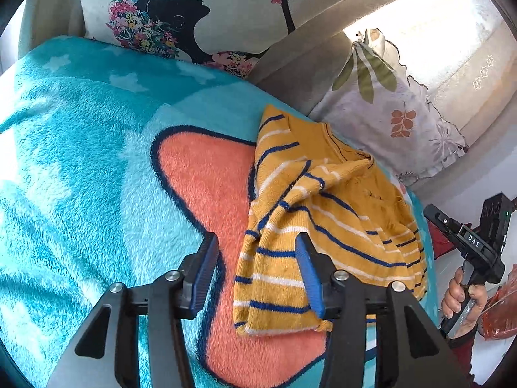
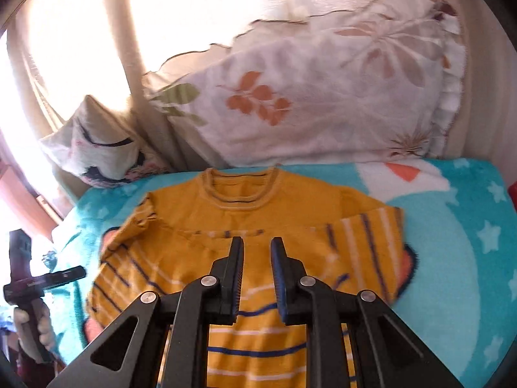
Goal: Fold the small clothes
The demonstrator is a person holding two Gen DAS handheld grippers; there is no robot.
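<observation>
The left tongs point(image 1: 255, 258) are partly open w/ nothing pinched. Its right finger point(image 1: 310, 274) lies against the yellow striped sweater point(image 1: 323, 213), its left one over the blue blanket point(image 1: 80, 161). The right tongs point(image 2: 257, 252) hang over the sweater's middle, open just a bit, holding nothing. A flower pillow point(image 2: 307, 97) sits behind.

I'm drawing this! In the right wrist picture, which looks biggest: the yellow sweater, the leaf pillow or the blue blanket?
1. Leaf pillow and yellow sweater: alike, unsure.
2. Blue blanket: least showing, mostly covered.
</observation>
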